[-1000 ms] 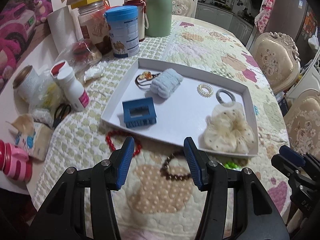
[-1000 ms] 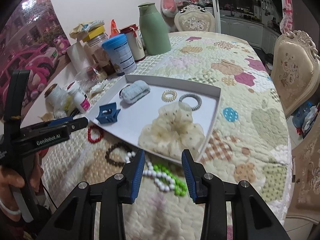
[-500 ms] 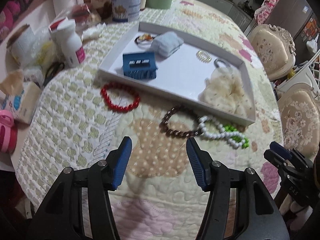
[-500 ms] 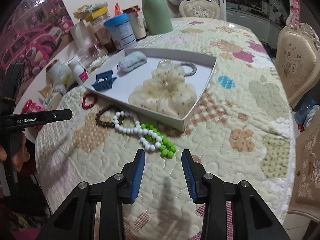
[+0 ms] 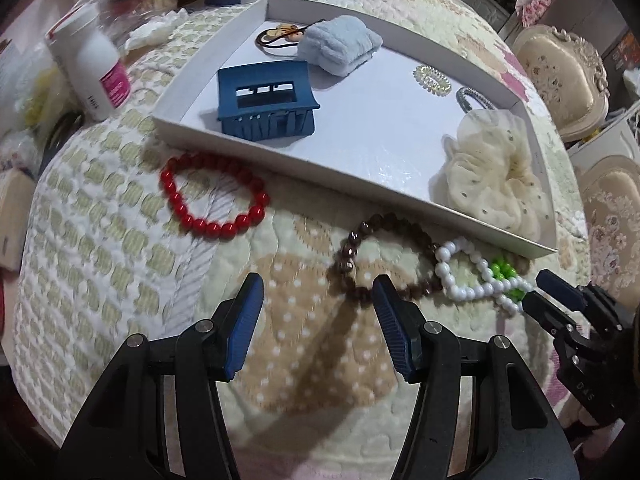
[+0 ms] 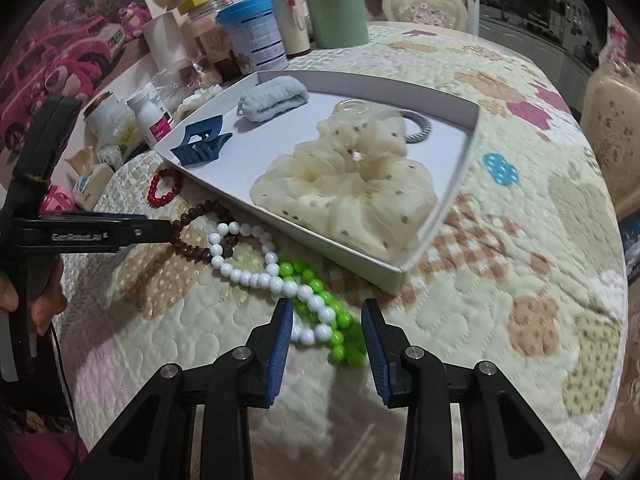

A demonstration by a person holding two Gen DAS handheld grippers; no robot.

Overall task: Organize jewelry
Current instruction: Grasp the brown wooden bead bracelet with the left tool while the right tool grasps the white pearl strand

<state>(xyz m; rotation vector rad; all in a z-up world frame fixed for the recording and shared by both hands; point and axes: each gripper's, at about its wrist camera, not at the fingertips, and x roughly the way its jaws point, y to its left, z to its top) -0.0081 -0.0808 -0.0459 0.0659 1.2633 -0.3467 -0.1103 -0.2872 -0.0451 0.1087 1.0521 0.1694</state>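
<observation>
Now the right gripper [image 6: 326,322] is closing around the green beads [image 6: 340,336], not yet clamping; the left gripper [image 5: 318,304] is gaping beside the brown bracelet [image 5: 384,256].

A quilted cover [image 6: 520,240] with patchwork shapes overlies the counter. At the far edge stand a green flask [image 6: 334,4], a blue-lidded canister [image 6: 252,36], a yellow-lidded jar [image 6: 208,20] and a paper roll [image 6: 164,40]; a white bottle with a pink label [image 5: 94,72] stands nearer. Ornate cream chairs [image 5: 560,72] stand beside the counter.
</observation>
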